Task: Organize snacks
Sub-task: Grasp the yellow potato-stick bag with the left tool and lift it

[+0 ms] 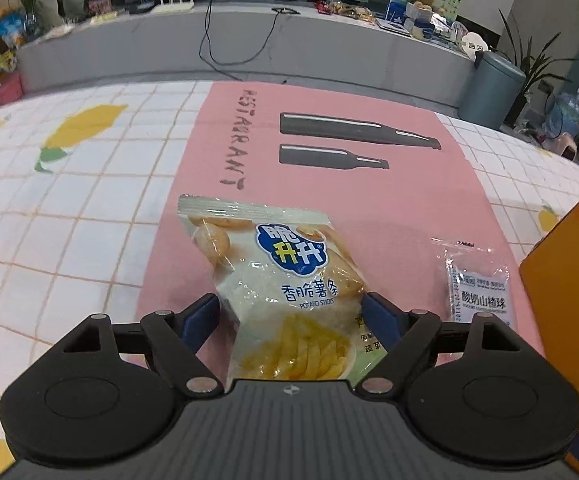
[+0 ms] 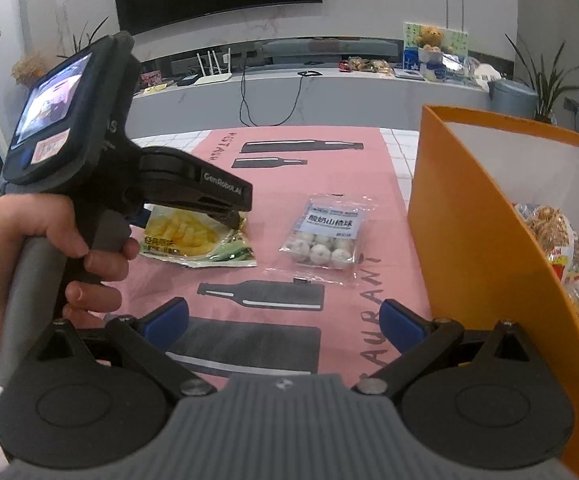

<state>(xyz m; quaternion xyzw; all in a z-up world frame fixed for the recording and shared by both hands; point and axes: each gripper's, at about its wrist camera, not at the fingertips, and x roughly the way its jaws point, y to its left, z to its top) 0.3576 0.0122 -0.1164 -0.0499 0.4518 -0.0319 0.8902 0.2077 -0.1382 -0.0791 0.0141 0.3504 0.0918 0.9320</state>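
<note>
On the pink mat (image 1: 329, 200), potato-stick bag (image 1: 285, 280) sits between left claw (image 1: 291, 316) fingers.

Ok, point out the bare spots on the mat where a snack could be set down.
Free: the pink mat beyond the potato sticks bag, over the printed bottles, and the mat strip just ahead of the right tool. Crowded: the hawthorn ball packet by the orange box, which already holds snacks.

Left tongs (image 1: 291, 312) closing blue pads on potato-stick bag (image 1: 285, 280), bag lying on pink mat (image 1: 329, 192) over checked tabletop (image 1: 69, 220). Small hawthorn-ball packet (image 1: 477, 284) sitting just right of it, near orange box (image 1: 569, 280) at frame edge.
</note>
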